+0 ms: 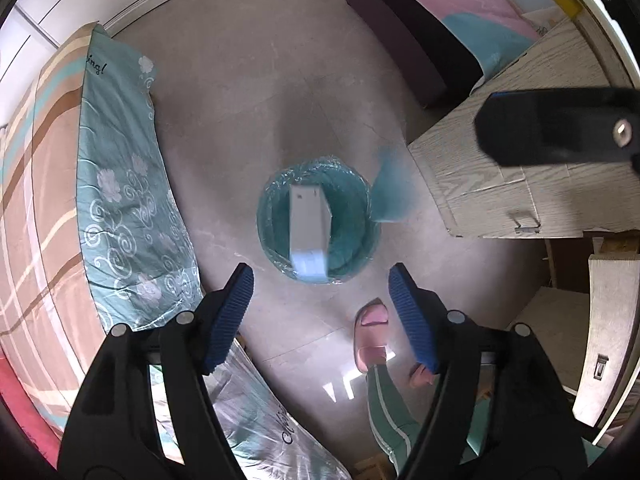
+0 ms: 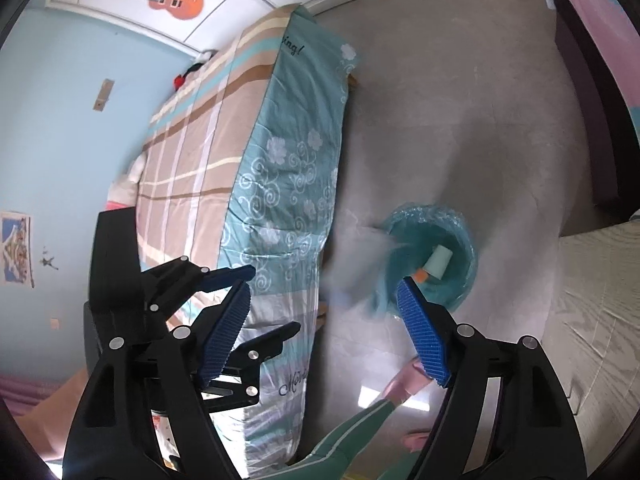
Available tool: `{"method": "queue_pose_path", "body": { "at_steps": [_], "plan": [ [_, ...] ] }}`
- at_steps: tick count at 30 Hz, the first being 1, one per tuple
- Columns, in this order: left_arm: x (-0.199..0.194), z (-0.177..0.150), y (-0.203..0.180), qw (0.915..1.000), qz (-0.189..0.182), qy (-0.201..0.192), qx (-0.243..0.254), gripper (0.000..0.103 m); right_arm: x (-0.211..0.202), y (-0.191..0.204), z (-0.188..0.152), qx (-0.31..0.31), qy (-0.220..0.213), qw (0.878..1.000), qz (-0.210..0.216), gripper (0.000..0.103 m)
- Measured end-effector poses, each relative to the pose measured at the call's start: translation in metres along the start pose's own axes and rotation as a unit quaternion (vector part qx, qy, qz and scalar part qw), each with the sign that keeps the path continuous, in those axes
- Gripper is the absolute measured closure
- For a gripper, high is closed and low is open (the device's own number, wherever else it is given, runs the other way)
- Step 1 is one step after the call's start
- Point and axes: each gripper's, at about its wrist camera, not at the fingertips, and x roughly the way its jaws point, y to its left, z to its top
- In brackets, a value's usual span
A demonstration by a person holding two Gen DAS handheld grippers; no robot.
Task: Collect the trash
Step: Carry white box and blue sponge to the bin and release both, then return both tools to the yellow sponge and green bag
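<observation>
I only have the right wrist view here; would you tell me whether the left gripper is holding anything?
Observer: No, the left gripper is open and empty, pointing down at the bin.
Operator: What is that pale thing in the bin?
Observer: A long white box, standing on end in its mouth.
Operator: Is anything outside the bin?
Observer: A blurred teal piece shows beside the rim, towards the wooden cabinet; I cannot tell where it will end up.
</observation>
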Motion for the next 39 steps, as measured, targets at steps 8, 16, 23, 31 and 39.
{"method": "queue_pose_path", "body": {
  "at_steps": [8,16,23,31,39],
  "plan": [
    [-0.025,-0.007,-0.003,0.9996,0.010,-0.022,0.012,0.035,-0.038,0.006,-0.009,-0.010,-0.032,0.999,-0.004,0.027],
    [-0.067,-0.016,-0.031,0.9966,0.032,-0.056,0.051,0.035,-0.113,0.016,-0.043,-0.026,-0.094,0.995,0.000,0.027],
    [-0.121,-0.018,-0.100,0.9845,0.026,-0.096,0.145,0.035,-0.211,0.014,-0.114,-0.031,-0.171,0.984,-0.023,0.026],
    [-0.160,-0.020,-0.225,0.9531,-0.014,-0.130,0.273,0.029,-0.312,-0.038,-0.235,0.034,-0.245,0.964,-0.103,0.026],
    [-0.168,-0.035,-0.354,0.9183,-0.069,-0.133,0.366,0.022,-0.379,-0.094,-0.383,0.132,-0.297,0.928,-0.183,0.017]
  ]
}}
